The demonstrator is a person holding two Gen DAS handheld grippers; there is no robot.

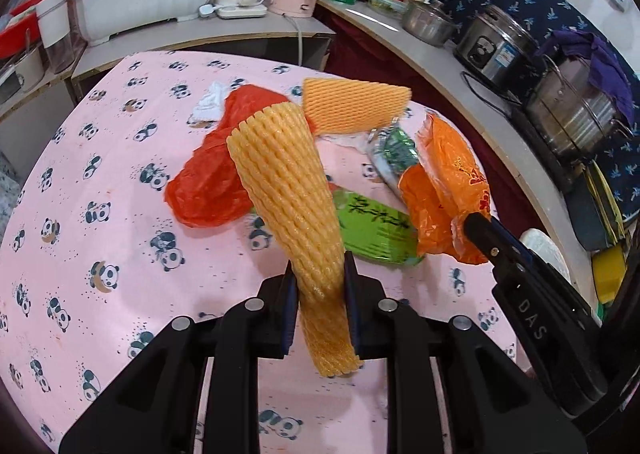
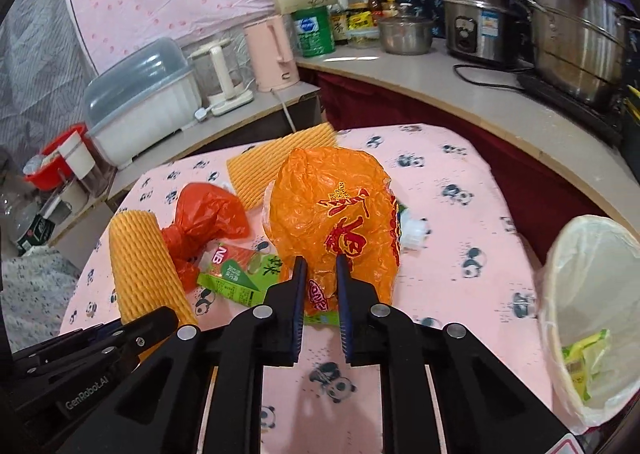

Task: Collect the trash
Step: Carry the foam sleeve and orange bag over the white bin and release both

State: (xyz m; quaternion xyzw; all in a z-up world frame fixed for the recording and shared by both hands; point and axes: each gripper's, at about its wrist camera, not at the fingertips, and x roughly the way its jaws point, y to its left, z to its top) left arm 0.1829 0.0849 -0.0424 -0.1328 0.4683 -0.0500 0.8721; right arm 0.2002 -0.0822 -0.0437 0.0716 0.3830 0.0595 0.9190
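1. Pinching a yellow foam fruit net (image 1: 288, 190), my left gripper (image 1: 320, 278) has both pads pressed into its lower part; the ribbed sleeve stands up off the panda tablecloth (image 1: 100, 182) and flares toward its top end.
2. My right gripper (image 2: 321, 266) is clamped on an orange plastic bag (image 2: 332, 210), crinkled and puffed, held above the cloth. Red printed characters cover it; I cannot read them.
3. Only the right wrist view shows the bin (image 2: 592, 318): a white-lined basket at the table's right edge, with green and yellow wrappers already inside.
4. That view also shows lettering on the green wrapper (image 2: 236, 278) lying between the two held items: "NB" on an orange patch. From the left wrist view I see just its green face with dark bamboo-like marks.
5. On the cloth lie a crumpled red bag (image 1: 212, 182) and a second foam net (image 1: 352, 106), flat and farther back. The left view alone shows a white scrap (image 1: 208, 102) behind the red bag.
6. Writing on the rigs: "GenRobot.AI" on the left gripper's body seen from the right, and "DAS" on the right gripper's arm seen from the left.
7. Beyond the table, a counter carries a pink kettle (image 2: 272, 54), a green tin (image 2: 312, 32) and a steel rice cooker (image 2: 476, 22).
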